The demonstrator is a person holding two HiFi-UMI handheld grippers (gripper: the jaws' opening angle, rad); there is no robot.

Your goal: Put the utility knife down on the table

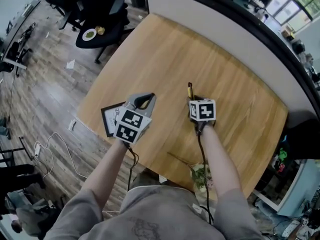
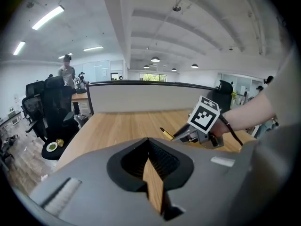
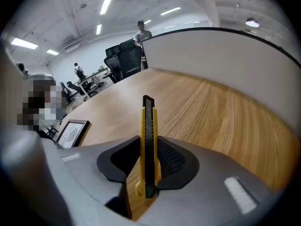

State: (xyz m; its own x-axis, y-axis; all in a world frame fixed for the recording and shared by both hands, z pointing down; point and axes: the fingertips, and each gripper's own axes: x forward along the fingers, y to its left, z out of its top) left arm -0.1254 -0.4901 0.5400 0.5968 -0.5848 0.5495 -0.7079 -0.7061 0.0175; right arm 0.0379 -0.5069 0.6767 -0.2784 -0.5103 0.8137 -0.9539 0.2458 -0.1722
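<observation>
The wooden bench [image 1: 165, 69] fills the middle of the scene, with a grey partition [image 1: 225, 29] along its far right edge. A black chair [image 1: 100, 31] stands on the floor at the far left. A framed picture [image 1: 111, 118] lies at the near left edge of the bench.

The left claw [image 1: 145, 100] is above that frame. Its jaws are pressed together and nothing is between them. The right claw [image 3: 148, 173] is over the middle of the bench and pinches the yellow utility knife [image 3: 148, 145]. The knife stands on its edge between the jaws, and its tip points to the far side.
</observation>
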